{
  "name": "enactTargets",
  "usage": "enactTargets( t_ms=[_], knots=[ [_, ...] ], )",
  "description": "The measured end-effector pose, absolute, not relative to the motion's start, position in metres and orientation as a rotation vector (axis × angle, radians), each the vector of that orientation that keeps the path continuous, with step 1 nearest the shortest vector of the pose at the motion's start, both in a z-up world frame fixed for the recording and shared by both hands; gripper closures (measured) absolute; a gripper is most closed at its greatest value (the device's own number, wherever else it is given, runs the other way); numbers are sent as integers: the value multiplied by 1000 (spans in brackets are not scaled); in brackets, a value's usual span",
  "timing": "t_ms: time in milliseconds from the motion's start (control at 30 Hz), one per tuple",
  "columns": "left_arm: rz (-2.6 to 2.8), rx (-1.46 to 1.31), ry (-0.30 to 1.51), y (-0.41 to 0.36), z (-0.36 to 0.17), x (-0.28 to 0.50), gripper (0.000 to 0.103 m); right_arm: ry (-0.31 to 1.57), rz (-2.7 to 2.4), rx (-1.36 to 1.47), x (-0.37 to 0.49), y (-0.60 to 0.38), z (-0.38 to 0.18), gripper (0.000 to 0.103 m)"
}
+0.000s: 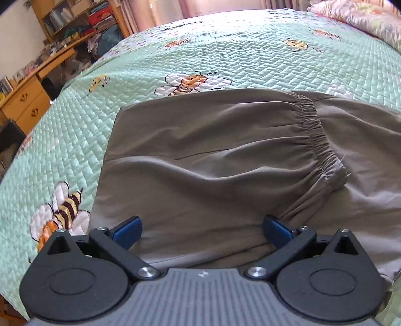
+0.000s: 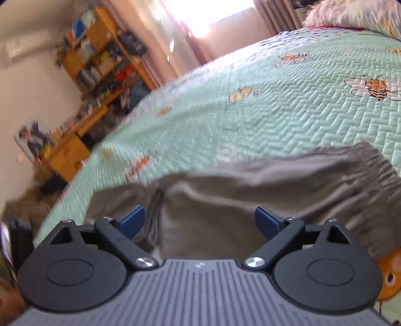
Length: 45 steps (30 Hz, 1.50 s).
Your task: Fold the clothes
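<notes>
One pair of grey pants (image 1: 213, 155) lies folded on the bed (image 1: 175, 60). Looks thin, floppy and slick, so I'd pinch the gathered waistband (image 1: 318, 140). Left gripper (image 1: 201, 232) and right gripper (image 2: 199, 222) both have jaws wide apart, holding nothing.

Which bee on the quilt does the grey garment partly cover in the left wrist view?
The white-winged bee at the grey garment's far edge; the striped bee beside its left edge lies clear.

Wide open quilt (image 1: 225, 50) beyond the trousers (image 1: 213, 155), clear to the bed's far edge. Pillow (image 1: 363, 17) blocks the far right corner. Off the left edge, desk (image 1: 27, 97) and shelves (image 1: 72, 17) crowd close.
</notes>
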State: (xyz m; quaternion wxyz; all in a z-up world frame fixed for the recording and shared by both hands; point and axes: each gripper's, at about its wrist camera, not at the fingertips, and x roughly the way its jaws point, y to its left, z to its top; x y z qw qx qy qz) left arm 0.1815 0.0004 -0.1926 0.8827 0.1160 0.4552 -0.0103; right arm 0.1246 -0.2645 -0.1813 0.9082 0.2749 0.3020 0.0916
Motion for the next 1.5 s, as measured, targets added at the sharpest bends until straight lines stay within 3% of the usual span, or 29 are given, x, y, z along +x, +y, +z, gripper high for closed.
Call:
enactTargets(
  t_ms=[67, 100, 133, 200, 333, 567, 1167, 1300, 1500],
  knots=[
    [-29, 184, 964, 8, -194, 184, 0, 669, 158, 642, 131, -279, -195, 10],
    [-34, 167, 969, 11, -195, 184, 0, 705, 132, 668, 134, -286, -204, 15],
    [-37, 165, 971, 11, -195, 184, 0, 724, 112, 674, 133, -292, -213, 31],
    [-39, 190, 968, 8, -195, 184, 0, 698, 131, 708, 120, -304, -213, 36],
    [-25, 186, 976, 7, -195, 184, 0, 570, 105, 841, 68, -337, -200, 32],
    [11, 139, 970, 11, -190, 179, 1, 583, -62, 1079, 9, -374, -227, 27],
    [27, 232, 993, -3, -188, 166, 1, 487, -35, 1135, 56, -389, -253, 19],
    [37, 243, 999, -7, -190, 168, 1, 495, -29, 1109, 64, -386, -248, 9],
    [41, 216, 1024, -5, -190, 171, 1, 485, 13, 1097, 60, -387, -250, 10]
  ],
)
